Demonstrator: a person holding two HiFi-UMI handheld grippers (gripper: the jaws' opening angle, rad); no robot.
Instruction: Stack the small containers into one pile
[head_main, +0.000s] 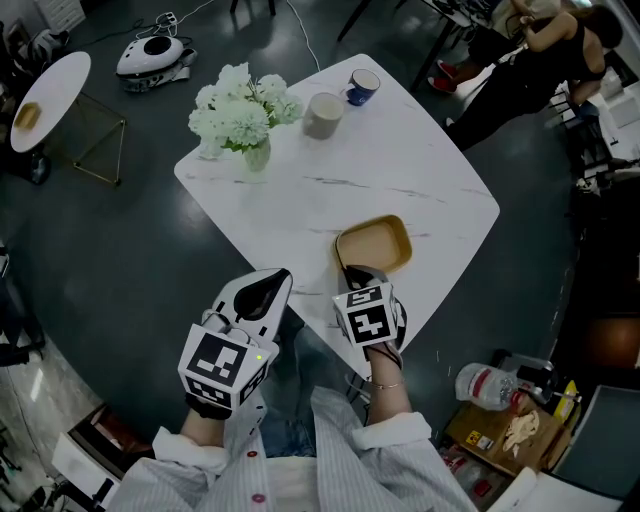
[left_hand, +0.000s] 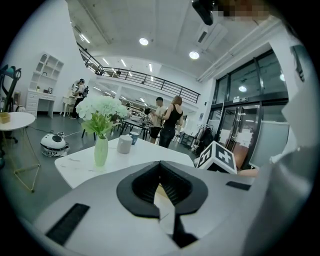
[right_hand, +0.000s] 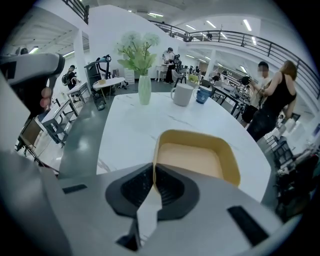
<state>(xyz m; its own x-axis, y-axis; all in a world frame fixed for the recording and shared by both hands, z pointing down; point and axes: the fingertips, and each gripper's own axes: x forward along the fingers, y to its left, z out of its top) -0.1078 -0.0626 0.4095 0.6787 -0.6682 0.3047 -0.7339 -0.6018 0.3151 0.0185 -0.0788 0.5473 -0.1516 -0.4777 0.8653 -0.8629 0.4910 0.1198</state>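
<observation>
Head view: yellow container (head_main: 375, 245) sat near table (head_main: 420, 180) edge, right gripper (head_main: 350, 272) at its near rim | Left gripper view: left gripper (left_hand: 160, 181) jaws pressed together, empty | Right gripper view: jaws pinched thin rim; likely light, stiff, slippery plastic, so grip a wall.

left gripper (head_main: 281, 274) and right gripper (head_main: 351, 270) are white with black pads (right_hand: 175, 190) and square-marker cubes (head_main: 368, 320); sleeves (head_main: 392, 433) pale striped.
</observation>
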